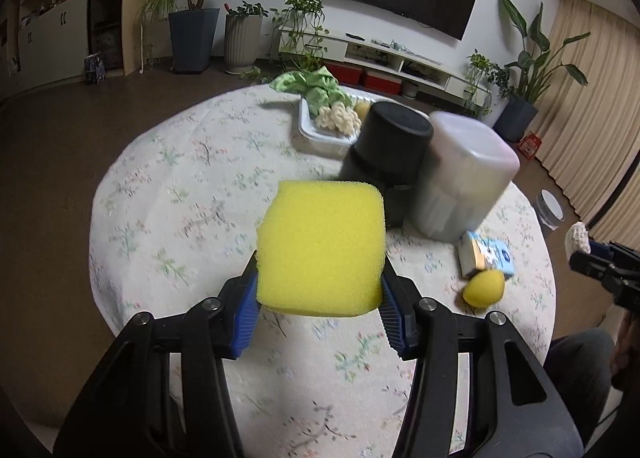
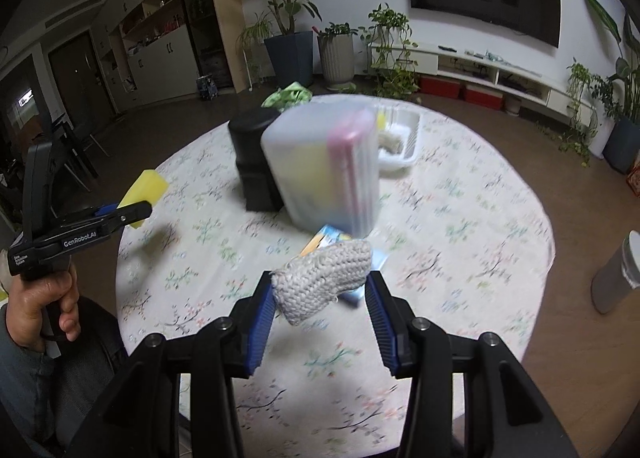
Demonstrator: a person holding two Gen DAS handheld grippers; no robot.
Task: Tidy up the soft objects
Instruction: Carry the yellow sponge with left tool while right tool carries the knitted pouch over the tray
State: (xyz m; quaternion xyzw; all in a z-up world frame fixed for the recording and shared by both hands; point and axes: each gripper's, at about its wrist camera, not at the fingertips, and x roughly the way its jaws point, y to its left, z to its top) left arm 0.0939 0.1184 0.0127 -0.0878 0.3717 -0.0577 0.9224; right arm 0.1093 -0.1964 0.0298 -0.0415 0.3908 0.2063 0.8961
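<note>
Squarely between the blue ribbed pads of the left tongs [image 1: 320, 298] sits a porous yellow foam sponge [image 1: 322, 248], clamped and lifted above the floral-clothed round surface [image 1: 168, 194]. Likewise the right tongs [image 2: 320, 306] pinch a pale knitted piece [image 2: 320, 276] in the air. Behind stand a black cylindrical container [image 1: 390, 146], a frosted plastic box [image 1: 464, 174] and a white tray [image 1: 320, 130].
</note>
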